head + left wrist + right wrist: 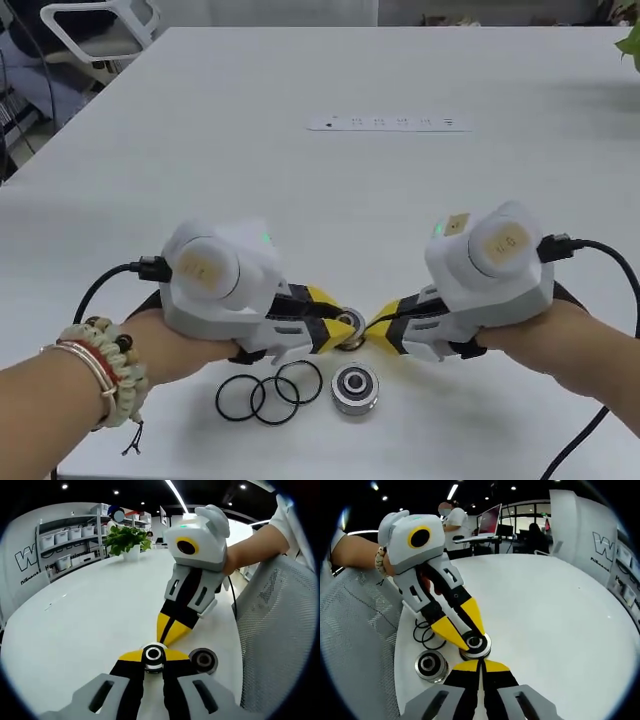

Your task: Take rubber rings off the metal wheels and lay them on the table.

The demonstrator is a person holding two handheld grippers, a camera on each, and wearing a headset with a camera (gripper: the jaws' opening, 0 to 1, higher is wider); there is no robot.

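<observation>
Three black rubber rings (271, 397) lie overlapping on the white bench (300, 190), at the lower middle of the head view. Just right of them a metal wheel (354, 390) lies flat on the bench, apart from the rings. Directly above it in the frame, a second metal wheel (350, 328) sits between two hand-held tools that meet tip to tip. The left tongs (338, 331) come in from the left with their yellow tips closed around this wheel, one on each side. The right tongs (373, 328) come in from the right, with jaws pressed narrow and the tips against the wheel's edge. I cannot tell if they pinch a ring. A beaded bracelet (103, 368) circles the left wrist at lower left. A white power strip (388, 123) lies on the bench at upper centre.
</observation>
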